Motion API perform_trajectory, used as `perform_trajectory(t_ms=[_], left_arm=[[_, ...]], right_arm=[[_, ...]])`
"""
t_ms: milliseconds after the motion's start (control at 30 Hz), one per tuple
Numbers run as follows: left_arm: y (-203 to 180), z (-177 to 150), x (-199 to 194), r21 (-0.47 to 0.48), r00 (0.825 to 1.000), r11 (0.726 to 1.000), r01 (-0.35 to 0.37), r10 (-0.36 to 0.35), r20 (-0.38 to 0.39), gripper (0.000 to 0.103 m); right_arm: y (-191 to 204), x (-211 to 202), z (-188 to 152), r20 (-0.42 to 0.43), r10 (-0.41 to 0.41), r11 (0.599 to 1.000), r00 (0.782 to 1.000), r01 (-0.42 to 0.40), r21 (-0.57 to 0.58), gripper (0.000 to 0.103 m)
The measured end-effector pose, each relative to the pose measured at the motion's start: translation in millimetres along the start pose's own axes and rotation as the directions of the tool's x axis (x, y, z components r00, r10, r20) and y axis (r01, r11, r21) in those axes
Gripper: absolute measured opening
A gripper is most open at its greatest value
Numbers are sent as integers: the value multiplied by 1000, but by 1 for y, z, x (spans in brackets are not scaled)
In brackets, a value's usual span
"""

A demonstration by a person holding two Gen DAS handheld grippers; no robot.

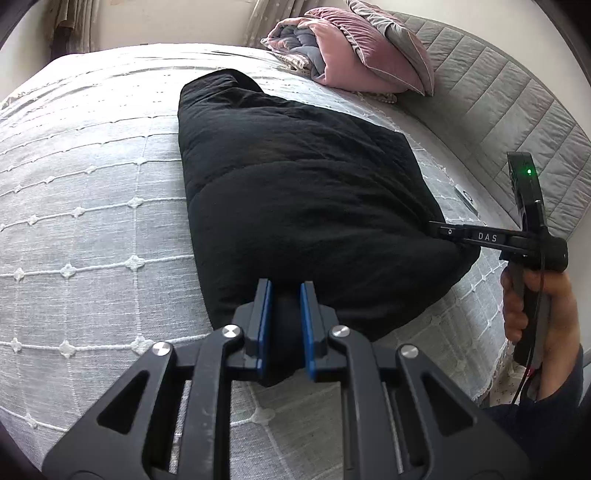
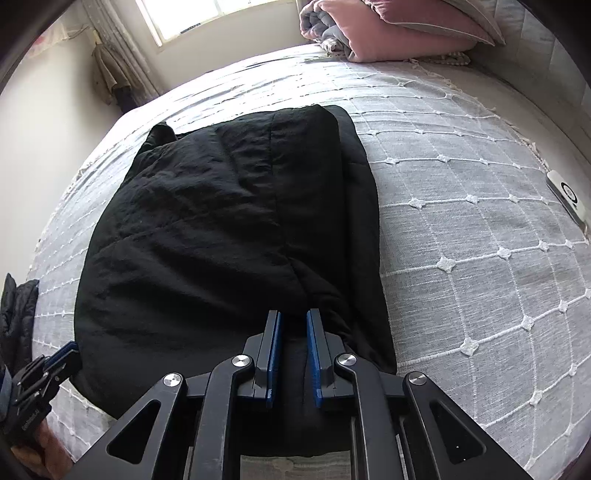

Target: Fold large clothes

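The left gripper [image 1: 286, 295] sits nearest in its own view, its blue pads [image 1: 266, 321] pinching a fold at the near edge of the black coat [image 1: 295, 177]. The gap between the pads is narrow and filled with dark cloth. In the right wrist view the right gripper [image 2: 294, 325] does the same at its own near edge of the coat [image 2: 221, 221], pads [image 2: 275, 350] close together with black fabric bunched between them.

The coat lies folded into a thick, puffy bundle on the bed [image 1: 92, 206], roughly at its middle, stretching away from both grippers. Its surface is creased and quilted, and a seam runs lengthwise along it in the right wrist view.

Seen from the left, the right gripper [image 1: 443, 230] reaches into the coat's right side, a hand [image 1: 539, 310] wrapped round its handle and a green light glowing on the unit above. Seen from the right, the left gripper [image 2: 68, 354] shows at the lower left beside the bundle, blue pads just visible; whether it touches the cloth there is hard to tell from that angle.

The bedspread [image 2: 461, 240] is pale grey with a white stitched grid. A small white device [image 2: 567, 195] lies near the bed's right edge. At the head, pink bedding [image 1: 332, 48] is heaped against a grey padded headboard [image 1: 498, 92]. Beyond are curtains [image 2: 122, 55] and a bright window [image 2: 207, 14].
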State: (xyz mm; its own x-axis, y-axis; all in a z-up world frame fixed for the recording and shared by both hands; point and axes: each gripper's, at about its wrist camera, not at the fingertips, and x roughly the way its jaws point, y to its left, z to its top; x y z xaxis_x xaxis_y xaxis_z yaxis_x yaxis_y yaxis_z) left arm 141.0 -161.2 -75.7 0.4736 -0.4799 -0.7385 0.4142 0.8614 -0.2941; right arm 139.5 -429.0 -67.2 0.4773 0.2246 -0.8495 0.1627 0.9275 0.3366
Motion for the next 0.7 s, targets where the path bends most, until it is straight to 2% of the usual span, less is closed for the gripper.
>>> perform_trajectory(t_ms=[100, 267, 333, 400, 433, 467, 500, 533, 567, 600, 700], left_arm=[[-1, -4, 5, 3, 1000, 1000, -11, 11, -4, 17], [-8, -5, 11, 22, 999, 999, -47, 47, -2, 17], [-5, -1, 6, 5, 1000, 1000, -28, 28, 2, 17], [7, 7, -4, -63, 999, 998, 32, -32, -7, 18], [15, 12, -9, -108, 998, 992, 67, -69, -14, 20], [23, 17, -13, -150, 996, 985, 87, -91, -15, 23], [33, 22, -18, -188, 996, 978, 89, -91, -2, 37], [41, 26, -21, -209, 996, 974, 84, -80, 24, 50], [49, 28, -23, -225, 996, 971, 79, -71, 47, 54], [55, 29, -23, -240, 996, 968, 77, -66, 55, 56], [75, 29, -11, -326, 995, 940, 100, -93, 36, 58]], right_arm=[[4, 1, 0, 3, -22, 1000, 1000, 22, -9, 13], [4, 1, -1, 12, -15, 1000, 1000, 15, 6, 13], [7, -3, -2, 28, -17, 1000, 999, 17, -3, 16], [9, -12, -4, 52, -4, 1000, 999, 5, -10, 21], [8, -18, -5, 62, 28, 1000, 998, -27, -6, 31], [4, -27, -5, 82, 81, 997, 993, -82, 11, 48], [-1, -35, -5, 109, 104, 994, 989, -108, 32, 60], [-6, -44, -6, 145, 102, 992, 984, -111, 57, 81], [-13, -52, -7, 185, 87, 991, 979, -104, 84, 86], [-21, -58, -8, 215, 82, 988, 973, -107, 110, 86], [-50, -52, -9, 206, 131, 958, 970, -177, 224, 86]])
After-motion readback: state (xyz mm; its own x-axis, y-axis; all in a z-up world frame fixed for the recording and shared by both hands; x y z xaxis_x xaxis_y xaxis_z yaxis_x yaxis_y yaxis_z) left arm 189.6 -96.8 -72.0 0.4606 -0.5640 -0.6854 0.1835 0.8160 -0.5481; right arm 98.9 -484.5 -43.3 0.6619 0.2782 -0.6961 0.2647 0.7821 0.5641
